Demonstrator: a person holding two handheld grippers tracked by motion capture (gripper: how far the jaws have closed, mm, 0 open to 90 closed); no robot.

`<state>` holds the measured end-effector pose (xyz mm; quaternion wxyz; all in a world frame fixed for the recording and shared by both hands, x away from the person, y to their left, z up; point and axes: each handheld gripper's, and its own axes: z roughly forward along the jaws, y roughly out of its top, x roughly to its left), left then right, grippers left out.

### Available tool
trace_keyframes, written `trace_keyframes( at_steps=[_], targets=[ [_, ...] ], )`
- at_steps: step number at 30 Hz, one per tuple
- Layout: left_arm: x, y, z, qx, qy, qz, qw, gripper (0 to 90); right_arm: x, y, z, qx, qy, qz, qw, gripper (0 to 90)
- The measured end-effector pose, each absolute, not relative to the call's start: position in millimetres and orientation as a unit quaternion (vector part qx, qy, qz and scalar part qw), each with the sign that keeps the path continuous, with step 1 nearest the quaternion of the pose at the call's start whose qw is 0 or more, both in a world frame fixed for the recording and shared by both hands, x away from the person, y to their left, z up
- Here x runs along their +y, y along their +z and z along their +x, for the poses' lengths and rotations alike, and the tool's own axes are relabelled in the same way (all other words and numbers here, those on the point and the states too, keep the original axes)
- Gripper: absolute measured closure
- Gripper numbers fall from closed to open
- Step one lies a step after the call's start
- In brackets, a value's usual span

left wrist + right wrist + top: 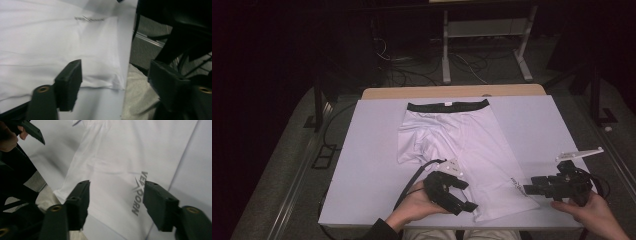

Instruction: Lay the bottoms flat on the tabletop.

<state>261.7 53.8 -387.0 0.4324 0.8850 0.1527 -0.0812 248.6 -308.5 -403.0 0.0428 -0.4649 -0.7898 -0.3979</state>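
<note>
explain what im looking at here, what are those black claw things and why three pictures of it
No robot here: a person sits at the table and holds a hand tool in each hand. Each tool is a black two-jaw gripper with a trailing cable. The high view comes from a fixed camera above, looking down: the left gripper is at the near edge, the right gripper beside it. The other two pictures come from small cameras riding on the grippers, looking out between their own jaws. On the table lies a pair of white shorts with a black waistband, spread flat, one leg reaching the near edge. The right gripper view shows a grey logo printed there. Both grippers stand open, holding nothing.
</note>
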Motion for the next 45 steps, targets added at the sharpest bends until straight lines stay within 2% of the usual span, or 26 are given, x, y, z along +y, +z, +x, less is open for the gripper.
trace_keyframes(
  at_steps=[4, 7, 8, 17, 29, 40, 45],
  targets=[
    [66, -379, 267, 0.157, -0.073, 0.882, 0.438, 0.8, -298, -396, 257, -0.789, -0.399, -0.466, 0.029, 15.5],
    [78, -372, 270, 0.159, -0.055, 0.879, 0.446, 0.0, -291, -391, 264, -0.784, -0.401, -0.473, 0.019, 1.2],
    [81, -371, 271, 0.161, -0.049, 0.879, 0.446, 0.0, -289, -388, 268, -0.785, -0.399, -0.473, 0.017, 0.0],
    [126, -349, 291, 0.194, 0.008, 0.874, 0.445, 0.0, -268, -363, 287, -0.786, -0.433, -0.441, 0.006, 0.0],
    [187, -344, 314, 0.264, 0.055, 0.851, 0.450, 1.6, -209, -344, 317, -0.804, -0.444, -0.396, -0.004, 1.7],
    [221, -374, 326, 0.325, 0.065, 0.837, 0.435, 7.1, -145, -366, 334, -0.818, -0.446, -0.361, 0.027, 6.7],
    [233, -389, 332, 0.342, 0.063, 0.832, 0.433, 14.2, -122, -382, 341, -0.820, -0.446, -0.355, 0.046, 13.0]
  ],
)
